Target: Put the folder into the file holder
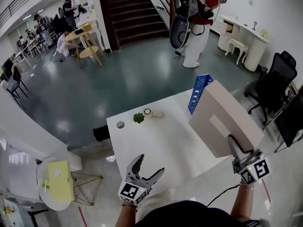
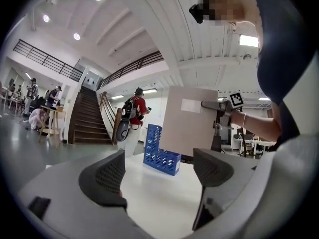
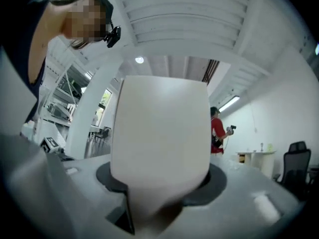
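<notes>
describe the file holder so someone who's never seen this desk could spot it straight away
Start at the white table and follow it to its far right corner. There stands the blue plastic file holder, partly behind the raised pale cardboard folder. It is the only blue, upright, hole-patterned thing; the small green object further left lies low.
</notes>
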Demonstrator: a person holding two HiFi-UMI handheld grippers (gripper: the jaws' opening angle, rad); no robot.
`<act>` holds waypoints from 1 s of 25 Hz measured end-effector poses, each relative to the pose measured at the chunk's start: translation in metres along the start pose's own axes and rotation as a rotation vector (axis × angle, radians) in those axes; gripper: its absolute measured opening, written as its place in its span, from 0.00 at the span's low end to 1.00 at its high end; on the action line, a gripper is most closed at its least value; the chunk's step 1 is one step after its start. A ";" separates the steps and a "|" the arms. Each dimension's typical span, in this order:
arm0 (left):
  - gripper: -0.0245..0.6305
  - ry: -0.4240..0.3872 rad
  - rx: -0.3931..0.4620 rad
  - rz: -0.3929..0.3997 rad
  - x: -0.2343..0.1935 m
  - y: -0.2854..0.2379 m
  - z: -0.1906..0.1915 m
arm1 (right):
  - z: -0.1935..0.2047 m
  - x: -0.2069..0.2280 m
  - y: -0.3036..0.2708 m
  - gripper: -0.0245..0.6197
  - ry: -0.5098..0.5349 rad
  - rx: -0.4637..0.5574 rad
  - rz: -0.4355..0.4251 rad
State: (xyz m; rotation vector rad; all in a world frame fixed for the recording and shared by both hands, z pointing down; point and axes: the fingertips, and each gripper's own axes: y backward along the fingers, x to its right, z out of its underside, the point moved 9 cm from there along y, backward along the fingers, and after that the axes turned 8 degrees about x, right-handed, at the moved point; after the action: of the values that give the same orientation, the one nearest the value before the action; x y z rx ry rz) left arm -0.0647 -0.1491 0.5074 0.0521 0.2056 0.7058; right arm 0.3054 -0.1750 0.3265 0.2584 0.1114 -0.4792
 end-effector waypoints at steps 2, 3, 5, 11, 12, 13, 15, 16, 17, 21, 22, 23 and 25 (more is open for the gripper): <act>0.65 0.026 0.022 0.004 -0.001 -0.003 -0.001 | -0.011 0.022 -0.003 0.45 0.036 0.006 0.074; 0.62 0.032 0.027 0.002 -0.002 -0.005 -0.002 | -0.014 0.033 -0.006 0.45 0.042 0.007 0.113; 0.46 0.034 0.034 -0.010 -0.003 -0.008 -0.008 | -0.019 0.050 -0.013 0.45 0.047 0.014 0.185; 0.04 0.131 0.057 -0.041 -0.017 -0.001 -0.007 | -0.020 0.078 -0.041 0.45 0.011 0.083 0.299; 0.03 0.146 0.060 -0.044 -0.020 0.001 -0.007 | -0.016 0.080 -0.046 0.45 0.015 0.099 0.305; 0.03 0.151 0.063 -0.051 -0.022 0.002 -0.009 | -0.012 0.083 -0.051 0.45 0.024 0.112 0.309; 0.03 0.135 0.067 -0.076 -0.025 0.003 -0.014 | -0.003 0.086 -0.062 0.45 0.037 0.125 0.312; 0.03 0.121 0.061 -0.091 -0.027 0.003 -0.014 | 0.002 0.088 -0.067 0.45 0.034 0.128 0.311; 0.03 0.107 0.051 -0.104 -0.029 0.003 -0.011 | 0.006 0.089 -0.072 0.45 0.026 0.128 0.310; 0.03 0.075 0.030 -0.127 -0.033 0.003 -0.007 | 0.022 0.091 -0.091 0.45 -0.009 0.123 0.312; 0.03 0.069 0.025 -0.126 -0.035 0.003 -0.006 | 0.026 0.091 -0.095 0.45 -0.010 0.122 0.315; 0.03 0.067 0.021 -0.126 -0.036 0.003 -0.005 | 0.030 0.091 -0.098 0.45 -0.009 0.123 0.319; 0.03 0.076 0.021 -0.138 -0.039 0.002 -0.004 | 0.040 0.091 -0.101 0.45 -0.002 0.127 0.330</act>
State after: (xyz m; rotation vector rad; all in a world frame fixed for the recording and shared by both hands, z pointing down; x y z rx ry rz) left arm -0.0956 -0.1730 0.5102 0.0306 0.2865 0.5682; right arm 0.3398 -0.3125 0.3274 0.3932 0.0350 -0.1580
